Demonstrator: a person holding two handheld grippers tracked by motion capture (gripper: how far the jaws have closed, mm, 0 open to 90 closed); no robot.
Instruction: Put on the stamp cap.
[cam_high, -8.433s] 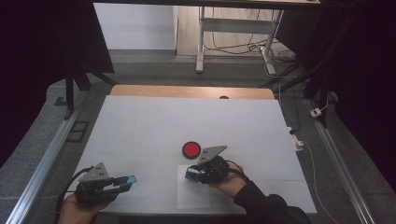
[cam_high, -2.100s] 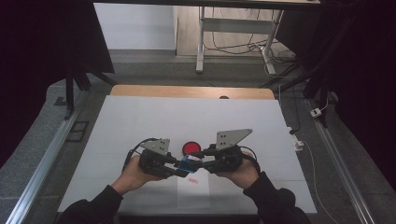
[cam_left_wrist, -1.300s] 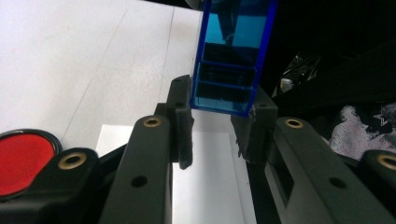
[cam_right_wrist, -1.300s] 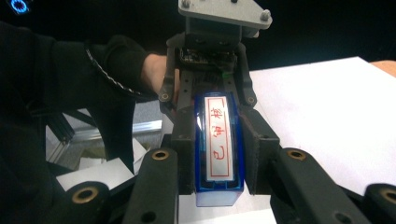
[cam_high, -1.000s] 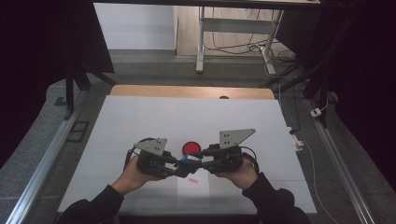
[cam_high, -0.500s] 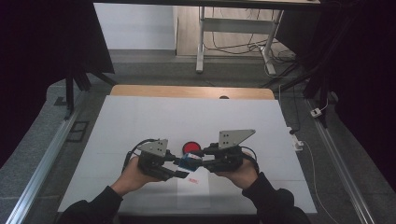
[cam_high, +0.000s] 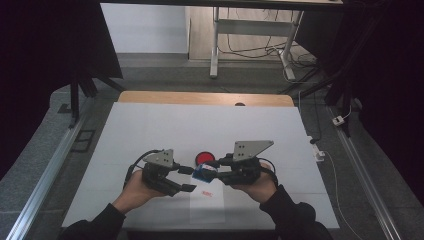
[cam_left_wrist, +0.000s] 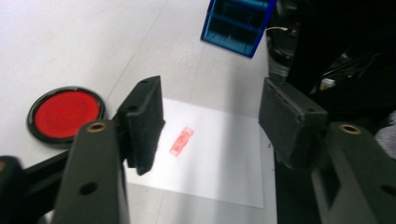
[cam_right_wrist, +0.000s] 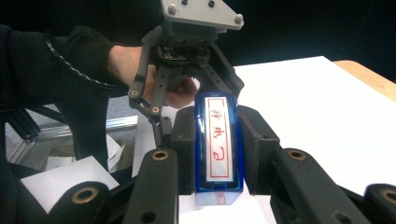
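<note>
Left gripper (cam_high: 186, 179) is opening up and letting go of the blue stamp (cam_right_wrist: 218, 148), nothing between its jaws, so the right gripper (cam_right_wrist: 217, 154) is holding it alone above the paper (cam_left_wrist: 219, 161).

The white rectangular tabletop (cam_high: 165, 125) was evenly and brightly lit, probably from overhead, while the surrounding room fell into near-black. Shadows under the hands were soft and faint. Both gripper views were grainy, with the near black jaws blurred. The glossy blue plastic stamp (cam_right_wrist: 218, 144) carried slight glare.
</note>
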